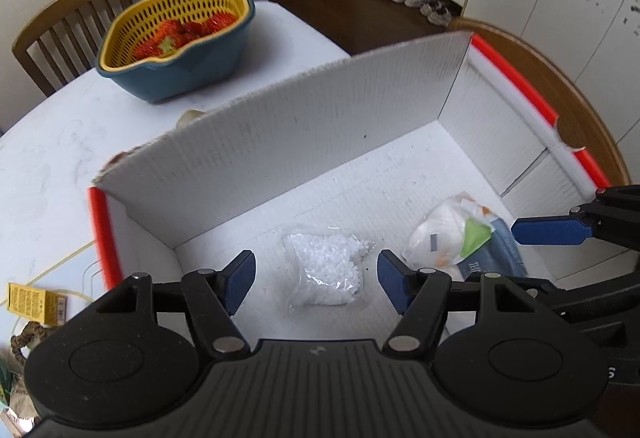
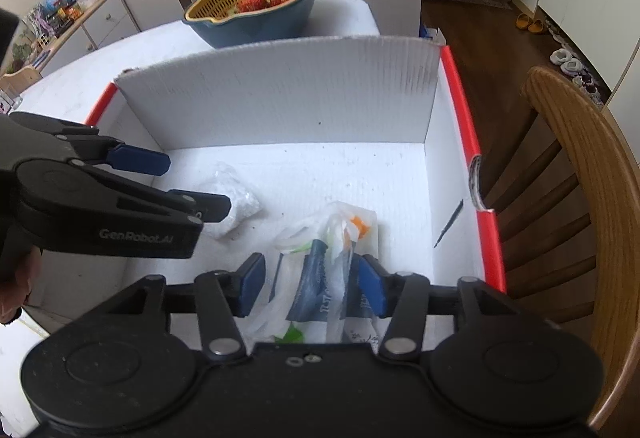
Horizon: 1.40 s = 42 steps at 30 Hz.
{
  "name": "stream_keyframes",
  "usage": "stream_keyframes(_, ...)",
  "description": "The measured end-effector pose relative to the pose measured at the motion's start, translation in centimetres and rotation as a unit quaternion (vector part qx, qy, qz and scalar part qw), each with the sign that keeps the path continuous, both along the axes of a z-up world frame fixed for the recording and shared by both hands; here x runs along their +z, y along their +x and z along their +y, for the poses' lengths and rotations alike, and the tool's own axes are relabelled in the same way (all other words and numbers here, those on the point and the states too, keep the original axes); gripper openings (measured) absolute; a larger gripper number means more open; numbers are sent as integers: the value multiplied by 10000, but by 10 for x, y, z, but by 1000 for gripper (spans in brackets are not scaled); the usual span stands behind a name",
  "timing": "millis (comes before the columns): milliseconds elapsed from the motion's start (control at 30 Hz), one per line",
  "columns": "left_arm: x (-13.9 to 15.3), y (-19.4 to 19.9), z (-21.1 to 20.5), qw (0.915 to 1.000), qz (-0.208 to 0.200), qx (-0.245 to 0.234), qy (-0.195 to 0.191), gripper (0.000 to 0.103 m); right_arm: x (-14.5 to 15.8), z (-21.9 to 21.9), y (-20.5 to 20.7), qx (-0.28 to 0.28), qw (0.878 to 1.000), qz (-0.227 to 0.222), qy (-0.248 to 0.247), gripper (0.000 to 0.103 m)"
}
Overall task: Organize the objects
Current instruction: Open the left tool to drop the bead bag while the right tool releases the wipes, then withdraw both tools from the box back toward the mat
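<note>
Where table (image 1: 48, 158) ends, wooden floor (image 1: 360, 10).

Soft, even daylight fills both views, and my white box (image 1: 304, 142) is bright inside with only faint shadows under its far wall. Fisheye bending curves that wall and the chair (image 2: 580, 222) right of the box, whose red edge (image 1: 105, 234) smears slightly.
</note>
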<state>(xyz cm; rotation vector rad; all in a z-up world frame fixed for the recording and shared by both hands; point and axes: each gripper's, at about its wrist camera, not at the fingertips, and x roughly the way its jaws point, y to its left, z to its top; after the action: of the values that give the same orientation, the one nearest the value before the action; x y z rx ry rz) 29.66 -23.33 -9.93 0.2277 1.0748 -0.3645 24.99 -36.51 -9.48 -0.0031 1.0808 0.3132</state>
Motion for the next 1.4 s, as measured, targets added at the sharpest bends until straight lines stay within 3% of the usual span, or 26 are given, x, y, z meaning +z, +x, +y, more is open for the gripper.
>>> stream_keyframes(800,66,-64,67,9928,-967,14,-712,67,48,30,-57,-282,9964,-801,74,58)
stream_keyframes(1400,86,-109,156,9855,-1298,175,-1075,84,66,94,-105,-417,9930,-1074,265,68)
